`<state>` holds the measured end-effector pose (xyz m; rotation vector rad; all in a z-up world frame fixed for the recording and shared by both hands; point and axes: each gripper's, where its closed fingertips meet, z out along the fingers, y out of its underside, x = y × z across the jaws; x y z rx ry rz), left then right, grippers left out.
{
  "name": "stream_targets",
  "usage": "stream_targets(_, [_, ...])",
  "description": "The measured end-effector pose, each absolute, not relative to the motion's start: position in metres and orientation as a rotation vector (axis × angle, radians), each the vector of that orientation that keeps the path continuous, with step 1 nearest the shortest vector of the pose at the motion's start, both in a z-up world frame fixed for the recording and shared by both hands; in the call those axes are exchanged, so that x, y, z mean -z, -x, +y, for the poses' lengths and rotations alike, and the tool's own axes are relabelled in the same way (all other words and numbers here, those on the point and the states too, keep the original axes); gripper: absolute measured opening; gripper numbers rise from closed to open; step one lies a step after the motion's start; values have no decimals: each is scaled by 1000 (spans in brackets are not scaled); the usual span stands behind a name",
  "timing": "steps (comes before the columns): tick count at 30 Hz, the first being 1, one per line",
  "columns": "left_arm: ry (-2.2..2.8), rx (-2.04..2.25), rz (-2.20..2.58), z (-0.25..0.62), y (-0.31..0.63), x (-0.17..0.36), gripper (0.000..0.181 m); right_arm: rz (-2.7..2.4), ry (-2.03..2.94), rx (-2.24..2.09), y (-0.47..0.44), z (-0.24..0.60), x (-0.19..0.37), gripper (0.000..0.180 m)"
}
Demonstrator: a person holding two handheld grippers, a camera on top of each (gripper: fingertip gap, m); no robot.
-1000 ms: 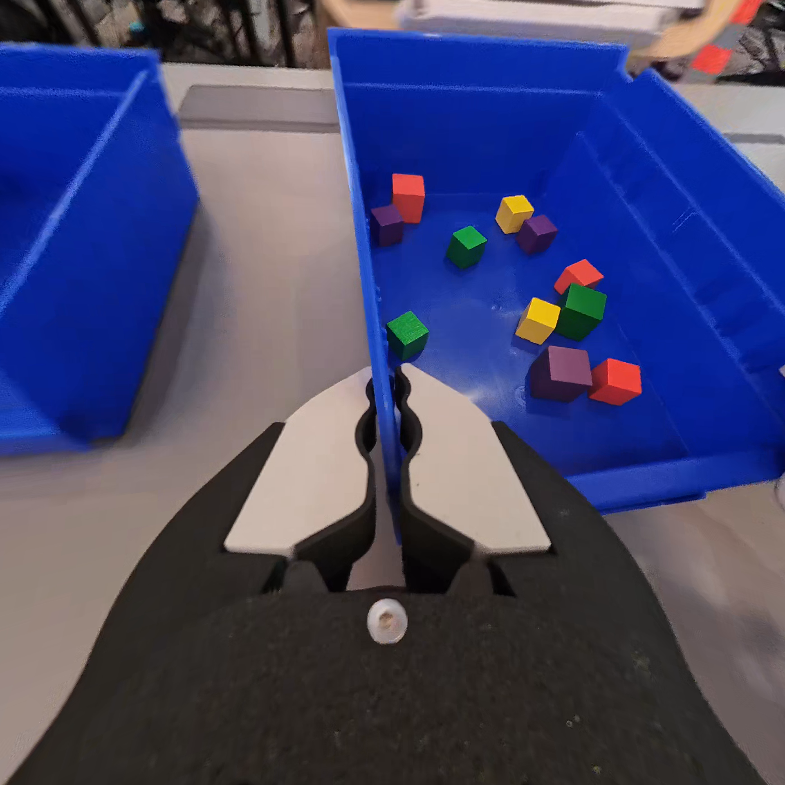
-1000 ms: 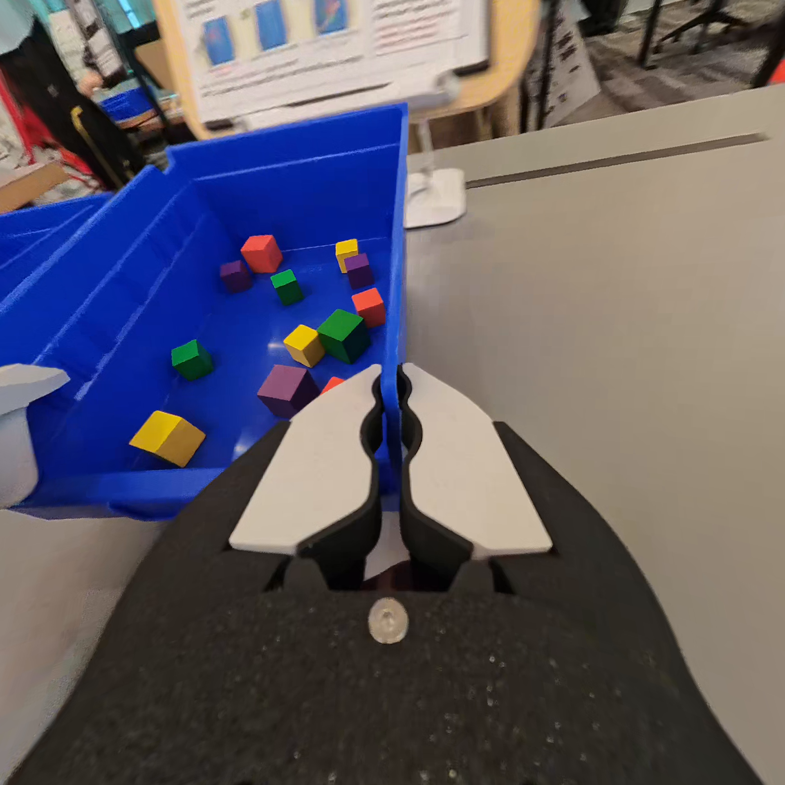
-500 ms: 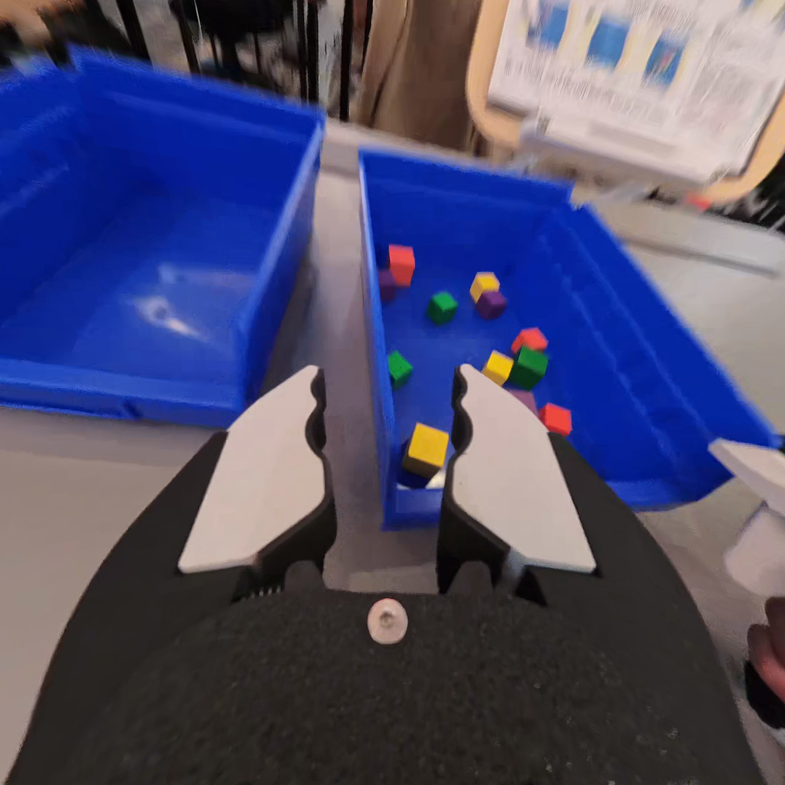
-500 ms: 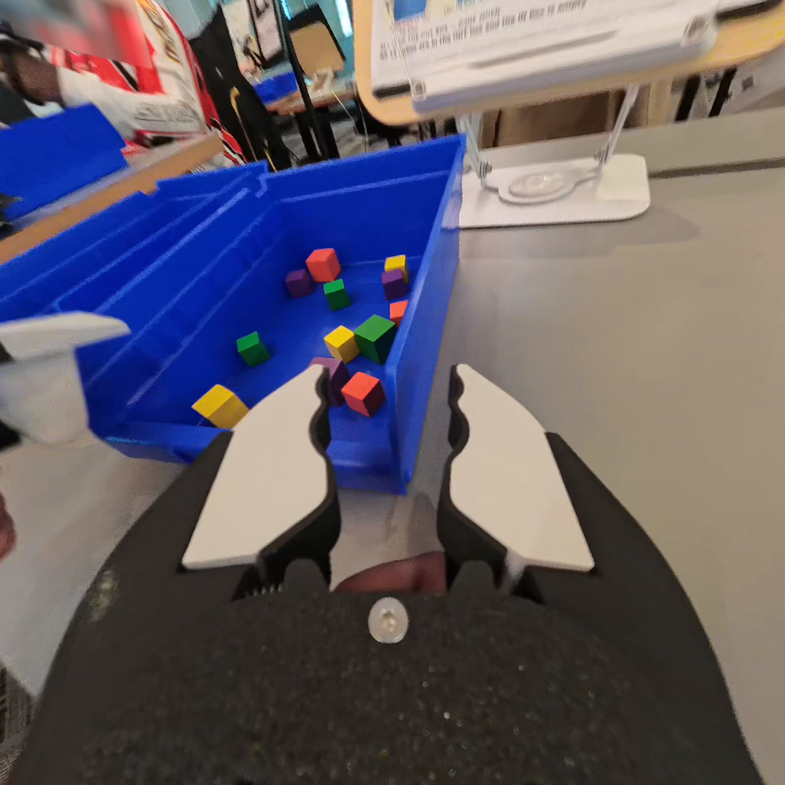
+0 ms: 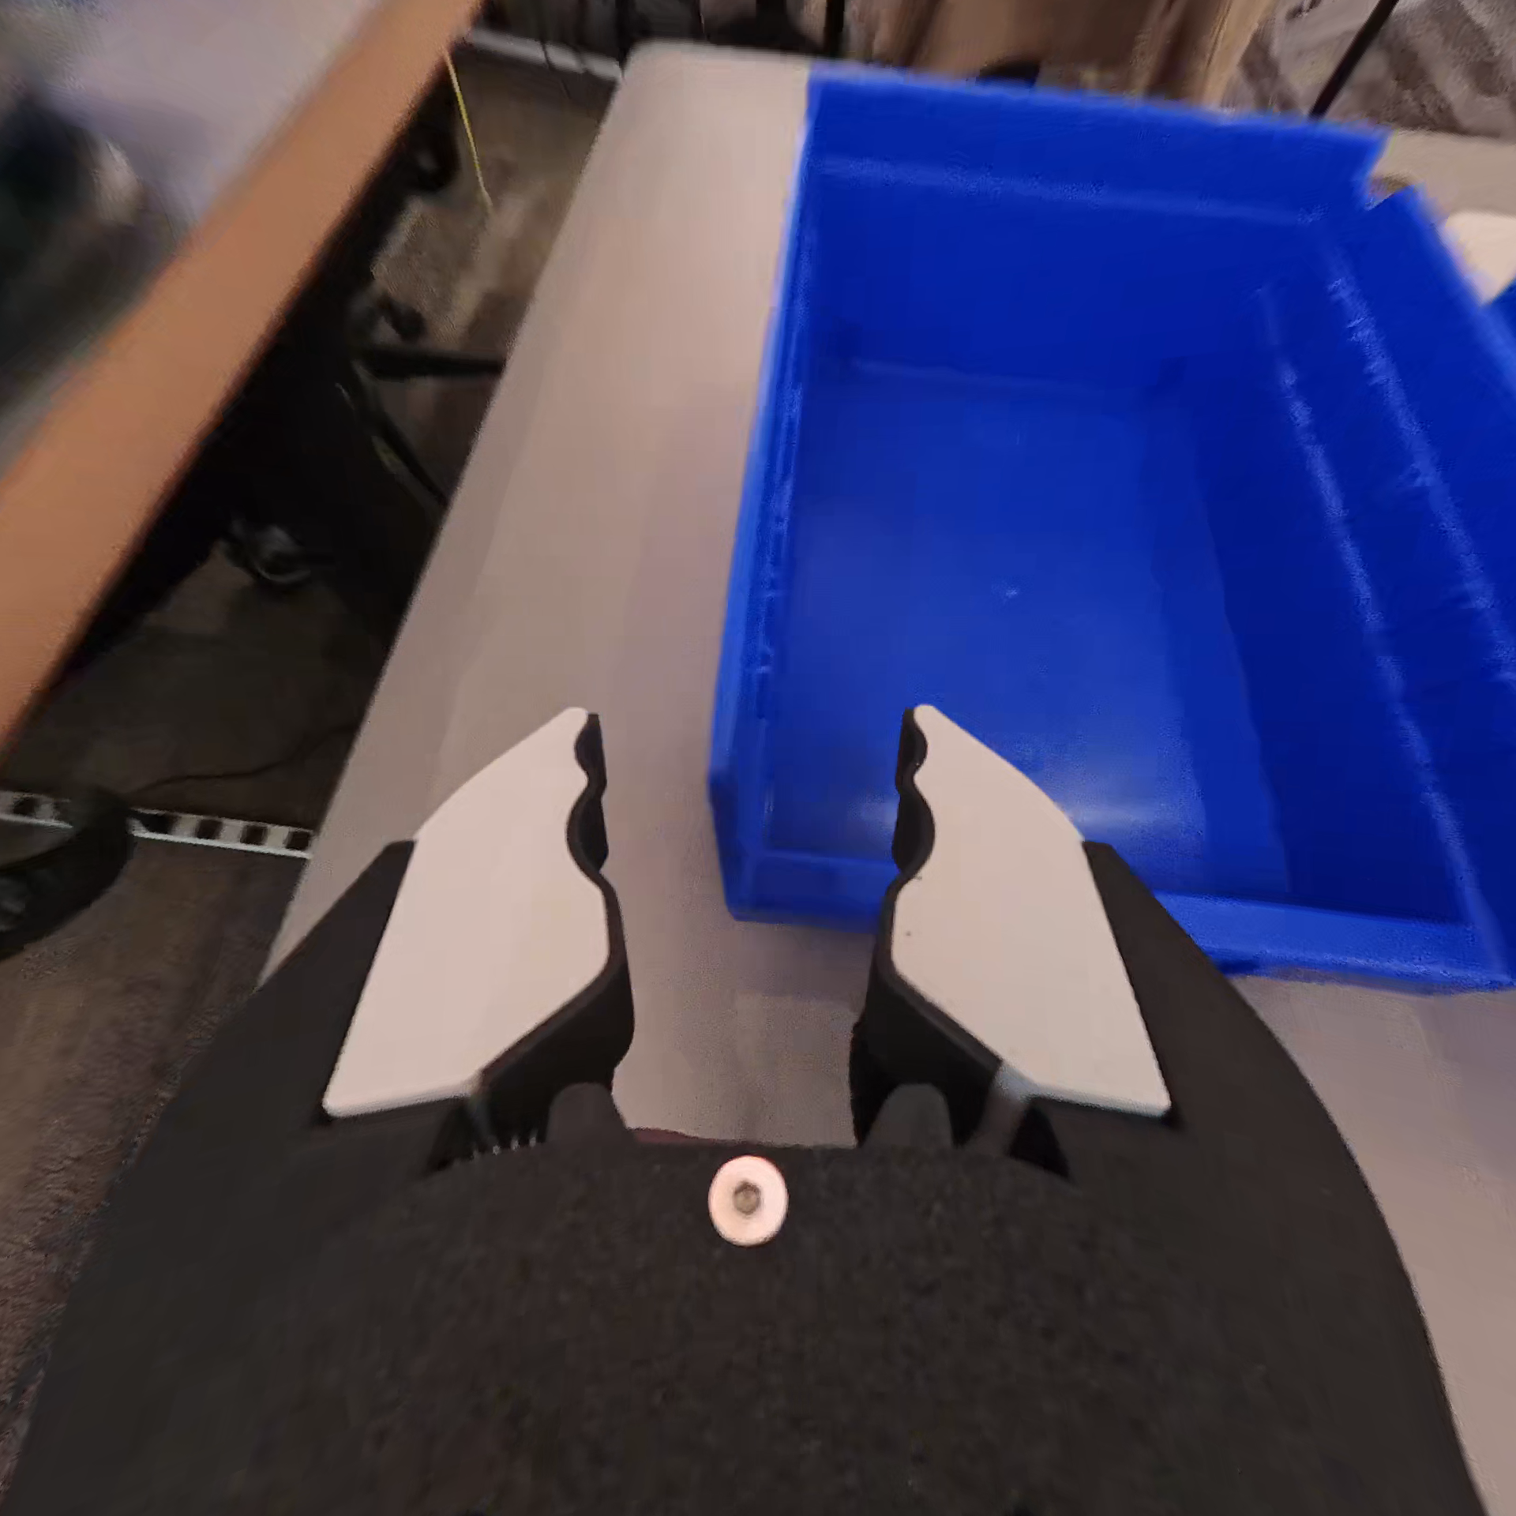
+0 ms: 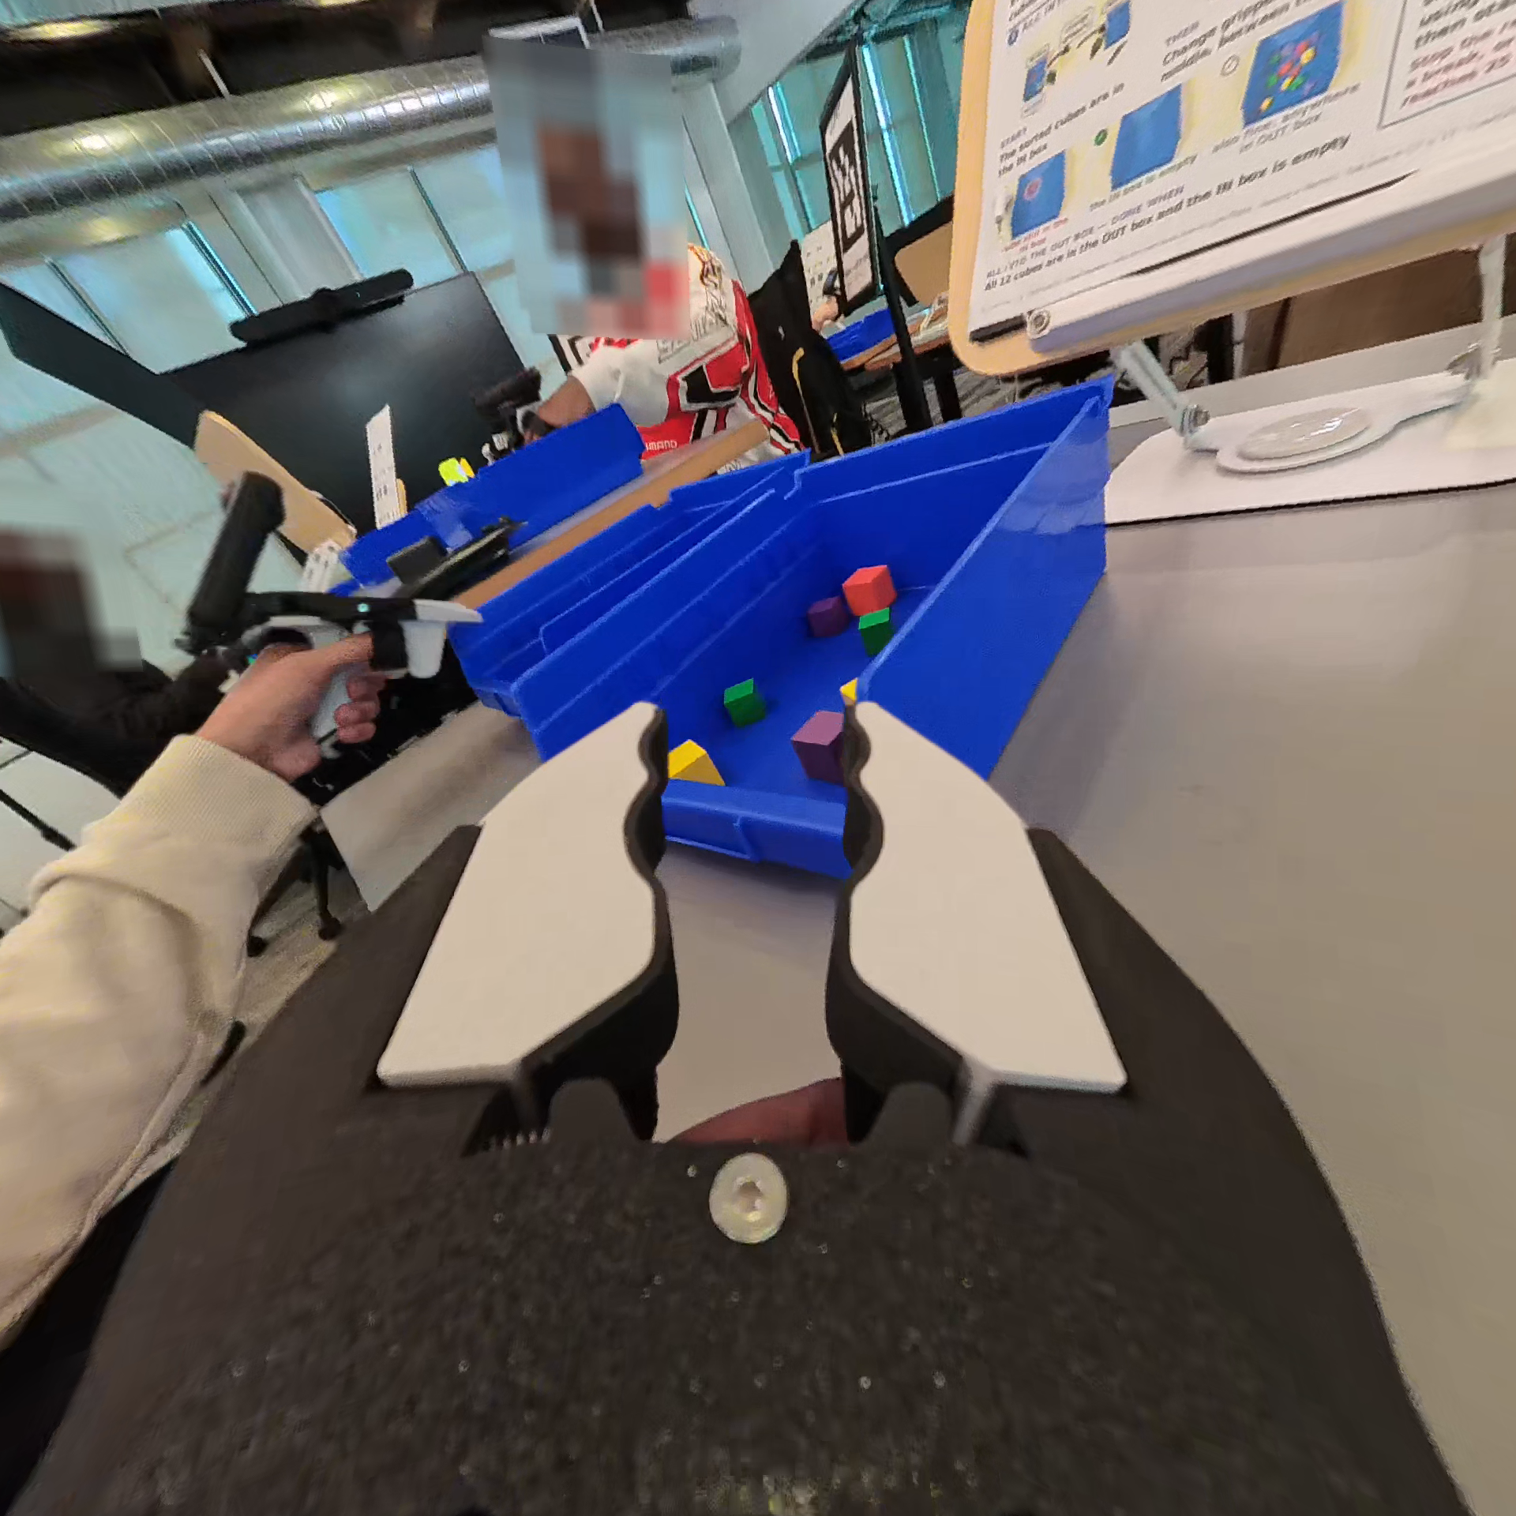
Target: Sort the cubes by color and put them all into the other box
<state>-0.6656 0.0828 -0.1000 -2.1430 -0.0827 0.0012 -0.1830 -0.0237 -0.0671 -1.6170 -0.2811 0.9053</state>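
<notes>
In the left wrist view my left gripper [image 5: 746, 722] is open and empty. It hangs over the grey table [image 5: 574, 492] at the near left corner of an empty blue box [image 5: 1066, 533]. In the right wrist view my right gripper [image 6: 755, 722] is open and empty, just short of the near end of the second blue box [image 6: 984, 640]. That box holds loose cubes: a red one [image 6: 868, 587], a purple one [image 6: 827, 615] and a green one [image 6: 874, 627] at the far end, and a green [image 6: 744, 701], a yellow [image 6: 693, 763] and a purple one [image 6: 820, 742] nearer. The left gripper [image 6: 410, 632] shows farther left, held in a hand.
An instruction board [image 6: 1230, 164] on a white stand [image 6: 1312, 443] is behind the cube box. The table's left edge [image 5: 459, 574] drops to the floor, with a wood-edged table [image 5: 164, 328] beyond. A person in a red and white jersey [image 6: 681, 377] sits at another table behind. The left gripper's tips are roughly 50 cm from the right gripper's.
A second ago both grippers were shut on the cube box's side walls. Both let go, opened and pulled back; the left swung over to the empty box. The right's fingers have since narrowed slightly.
</notes>
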Motion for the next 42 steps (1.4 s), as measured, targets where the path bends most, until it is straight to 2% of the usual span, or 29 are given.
stream_targets(2, [2192,38,-104,97,676,128,68,-305,1634,-894,192,-24,71,40])
stream_targets(3, [2191,95,-104,105,675,135,79,-318,1635,-898,198,-25,72,40])
stream_targets(4, [2176,187,-114,111,670,138,71,-334,1641,-904,205,-27,73,40])
stream_targets(5, [2151,261,-131,115,668,136,53,-356,1652,-906,212,-28,75,40])
stream_targets(7, [2094,351,-137,117,663,128,8,-417,1686,-896,229,-32,83,40])
stream_targets(12, [2156,120,-169,90,662,128,5,-554,1775,-810,267,-36,110,41])
stream_targets(17, [2137,-11,-305,19,647,128,4,-470,1894,-734,298,-33,123,38])
stream_targets(23, [2098,-87,-423,-60,636,127,5,-627,1903,-658,397,-55,127,38])
stream_targets(29, [2070,-80,-420,-111,621,126,6,-597,1887,-609,440,-54,131,40])
stream_targets(30, [2068,-77,-408,-118,616,126,6,-581,1866,-581,440,-51,130,39])
stream_targets(32, [2050,-88,-387,-129,607,124,6,-595,1834,-591,444,-52,129,24])
stream_targets(33, [2035,-128,-387,-134,604,123,6,-552,1845,-594,441,-51,127,20])
stream_targets(34, [2018,-172,-380,-140,602,120,5,-500,1857,-584,434,-49,124,4])
stream_targets(37, [1896,-243,-342,-153,588,95,6,-485,1793,-578,425,-55,108,3])
stream_targets(42, [1716,-331,-225,-152,554,28,5,-403,1550,-516,385,-66,35,3])
